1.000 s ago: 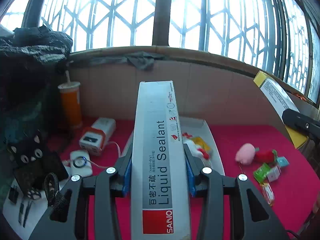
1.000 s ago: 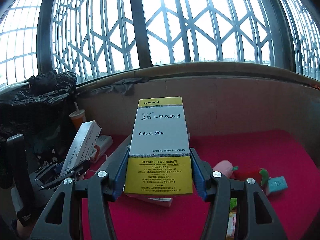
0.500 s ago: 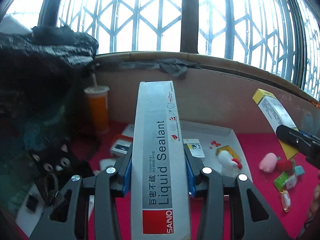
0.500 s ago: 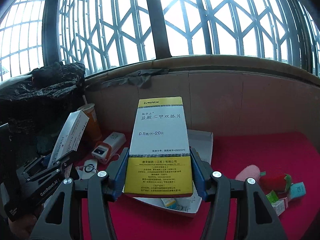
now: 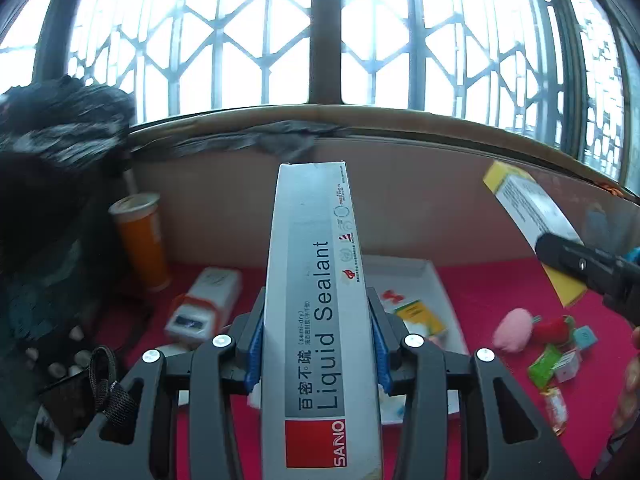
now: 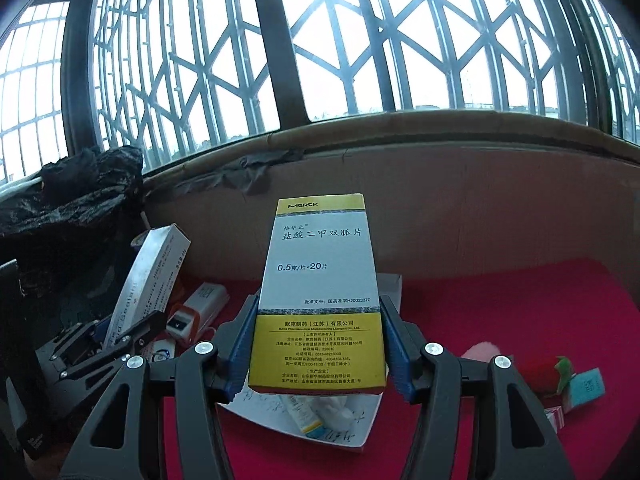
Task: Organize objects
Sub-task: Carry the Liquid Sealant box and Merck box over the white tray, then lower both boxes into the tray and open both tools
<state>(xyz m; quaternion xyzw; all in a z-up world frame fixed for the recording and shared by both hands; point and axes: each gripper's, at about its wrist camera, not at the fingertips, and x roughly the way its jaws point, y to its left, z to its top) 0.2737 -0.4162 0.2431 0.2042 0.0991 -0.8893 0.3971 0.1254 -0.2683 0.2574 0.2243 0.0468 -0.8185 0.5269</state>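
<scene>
Two wrist views looked over a bench covered in red cloth, set against a cardboard wall below a barred window. The landmark was a shallow white tray lying open near the middle of the bench.

Far to the left of the tray stood an orange cup, and just left of the tray lay a white and orange device.

The left gripper was clenched on a long grey Liquid Sealant box, blue pads pressing its two long sides. The box's long axis ran straight forward out of the jaws, over the tray's left part and above it, not touching it.

The right gripper was likewise clamped on a yellow and white Merck tablet box, its long axis also pointing forward, held directly above the tray, where a small tube showed beneath it.

Right of the tray lay a pink plush toy, a red strawberry toy and small sweet packets, loose on the cloth.

Both boxes seemed bound for the tray; the right hand looked the more squarely above it, so a lowering move would probably suit that one first.
</scene>
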